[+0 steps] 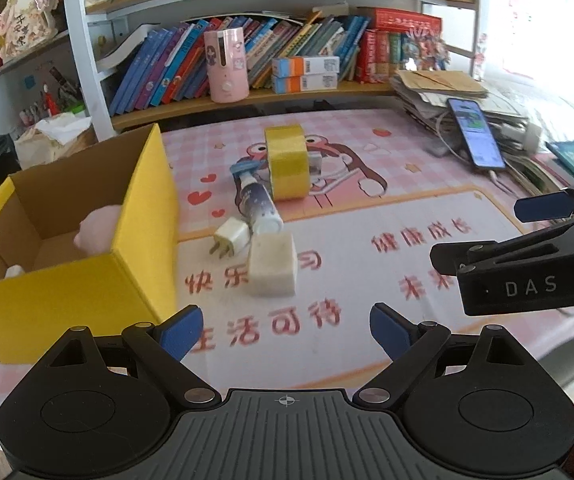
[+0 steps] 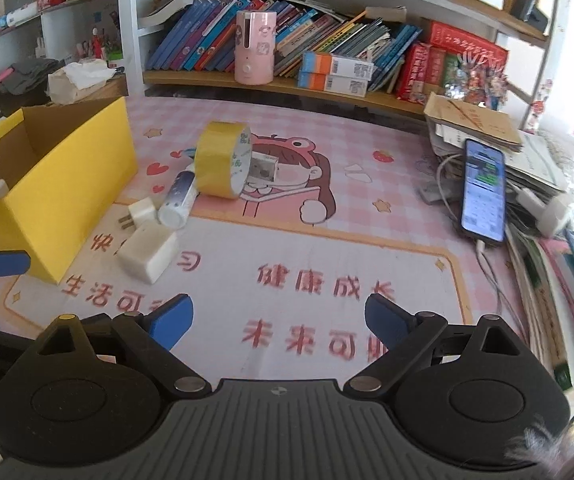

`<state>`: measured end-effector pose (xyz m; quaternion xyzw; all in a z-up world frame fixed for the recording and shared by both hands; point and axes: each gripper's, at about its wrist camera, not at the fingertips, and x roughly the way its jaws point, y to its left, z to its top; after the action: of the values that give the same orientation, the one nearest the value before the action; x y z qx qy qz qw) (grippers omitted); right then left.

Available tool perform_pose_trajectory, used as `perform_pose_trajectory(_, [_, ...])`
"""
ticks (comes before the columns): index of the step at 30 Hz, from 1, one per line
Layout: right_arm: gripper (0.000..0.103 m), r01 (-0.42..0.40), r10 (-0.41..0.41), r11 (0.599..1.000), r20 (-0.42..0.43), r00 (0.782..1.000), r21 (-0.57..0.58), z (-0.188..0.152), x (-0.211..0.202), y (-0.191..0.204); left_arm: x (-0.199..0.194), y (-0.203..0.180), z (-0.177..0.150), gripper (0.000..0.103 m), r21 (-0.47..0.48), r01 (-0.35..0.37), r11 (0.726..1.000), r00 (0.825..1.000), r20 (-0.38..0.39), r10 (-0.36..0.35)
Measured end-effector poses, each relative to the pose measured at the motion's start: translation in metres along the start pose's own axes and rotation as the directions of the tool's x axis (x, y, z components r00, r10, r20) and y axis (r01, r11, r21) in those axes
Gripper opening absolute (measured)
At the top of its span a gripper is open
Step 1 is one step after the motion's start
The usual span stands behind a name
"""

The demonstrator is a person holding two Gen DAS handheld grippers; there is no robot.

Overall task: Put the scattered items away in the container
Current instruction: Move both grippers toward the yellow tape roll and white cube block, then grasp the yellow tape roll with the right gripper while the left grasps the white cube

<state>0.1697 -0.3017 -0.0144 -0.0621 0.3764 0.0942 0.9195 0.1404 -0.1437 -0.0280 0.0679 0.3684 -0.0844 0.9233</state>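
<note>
**Both jaws standing wide over a printed mat, with the box sitting at the left**

The left gripper (image 1: 286, 332) is hovering with its jaws wide and nothing between them. The right gripper (image 2: 278, 318) is doing the same over the red characters on the mat (image 2: 327, 240); seen from the left wrist, its black body is showing the letters "DAS" in white.

The yellow box (image 1: 87, 280) is sitting on the counter at the left, open at the top. Something pink (image 1: 99, 232) is lying inside it, blurred and half hidden by the front wall, and a small white object beside it is mostly cut off.

Just beside the box, the scattered things are lying in a cluster: a white block (image 1: 273, 264), touching a white plug (image 1: 229, 238) with its prongs pointing out, and a capped tube (image 1: 257, 208) whose print is too small to read. Behind these, a yellow tape roll (image 1: 287, 162) is standing on edge, hiding much of a small white box (image 2: 263, 166); green marks on the roll's core are not legible.

The mat's large red writing is partly covered by the grippers; "健康成长" and "未来可" are readable. At the right, a phone (image 2: 483, 192) is leaning on stacked papers, its screen lit but unreadable.
</note>
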Motion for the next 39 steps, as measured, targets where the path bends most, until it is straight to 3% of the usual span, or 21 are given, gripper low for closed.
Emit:
perform_pose_trajectory(9, [0.089, -0.142, 0.142, 0.990, -0.027, 0.990, 0.009, 0.042, 0.052, -0.018, 0.039, -0.011, 0.022, 0.079, -0.064, -0.097, 0.993, 0.995, -0.034, 0.095])
perform_pose_trajectory(19, [0.089, -0.242, 0.243, 0.970, -0.029, 0.970, 0.036, 0.102, 0.108, -0.001, 0.076, -0.009, 0.038, 0.078, -0.126, -0.157, 0.980, 0.986, -0.078, 0.148])
perform_pose_trajectory(26, [0.085, -0.254, 0.254, 0.967, 0.003, 0.967, -0.029, 0.129, 0.133, 0.017, 0.096, 0.006, 0.042, 0.064, -0.234, -0.168, 0.958, 0.981, -0.136, 0.139])
perform_pose_trajectory(35, [0.082, -0.263, 0.262, 0.964, -0.028, 0.965, -0.033, 0.141, 0.162, 0.025, 0.116, 0.013, 0.045, 0.062, -0.255, -0.140, 0.957, 0.977, -0.191, 0.092])
perform_pose_trajectory(37, [0.079, -0.256, 0.255, 0.966, -0.032, 0.966, -0.033, 0.141, 0.167, 0.024, 0.121, 0.012, 0.046, 0.061, -0.242, -0.133, 0.961, 0.976, -0.202, 0.084])
perform_pose_trajectory(39, [0.068, -0.239, 0.238, 0.971, -0.037, 0.971, -0.031, 0.140, 0.169, 0.020, 0.125, 0.010, 0.047, 0.058, -0.227, -0.124, 0.966, 0.975, -0.210, 0.076])
